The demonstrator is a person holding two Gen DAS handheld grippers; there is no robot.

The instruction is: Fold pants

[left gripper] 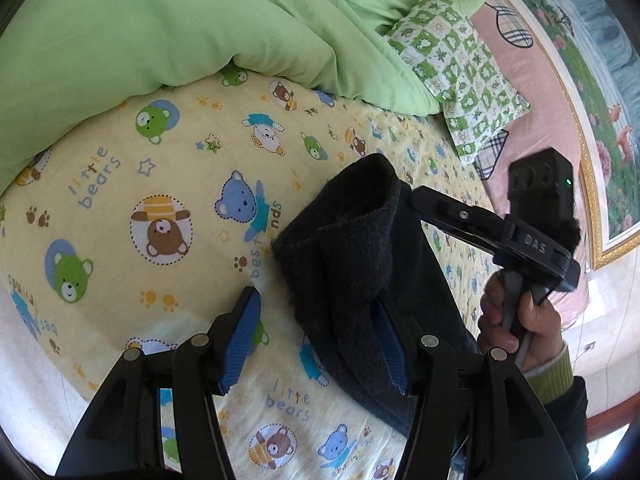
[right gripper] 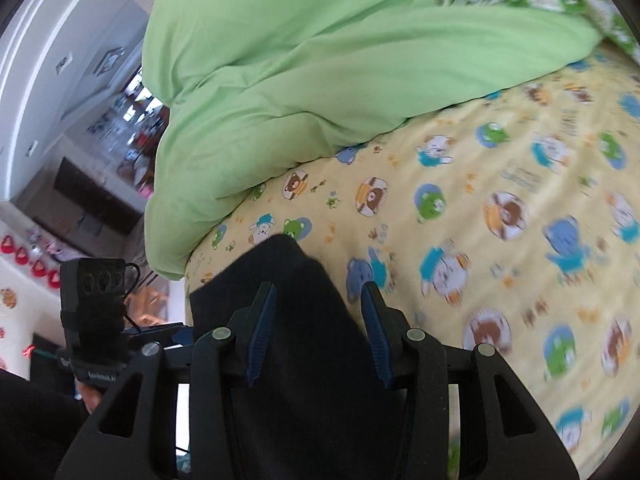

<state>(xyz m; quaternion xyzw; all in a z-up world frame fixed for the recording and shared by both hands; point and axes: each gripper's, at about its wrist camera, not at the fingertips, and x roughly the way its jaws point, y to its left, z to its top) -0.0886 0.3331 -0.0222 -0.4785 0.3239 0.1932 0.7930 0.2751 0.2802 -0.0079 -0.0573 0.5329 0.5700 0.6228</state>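
We were mid-fold: pants [left gripper: 360, 264] bunched on the bed [left gripper: 120, 184], both tools wide, left tool [left gripper: 316, 344], right tool [right gripper: 318, 332] over them. Next: grip an edge.

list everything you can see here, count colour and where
pants: one, dark charcoal, folded on the bed sheet
bed sheet: one, pale yellow with cartoon bears, covering the bed
duvet: one, light green, bunched at the far side of the sheet
pillow: one, green and white check, beside the duvet
pink cover: one, beyond the pillow
framed picture: one, gold frame, on the wall
left tool: black with blue pads, open, right pad against the pants
right tool: black with blue pads, open over the pants
hand: one, gripping the right tool's handle
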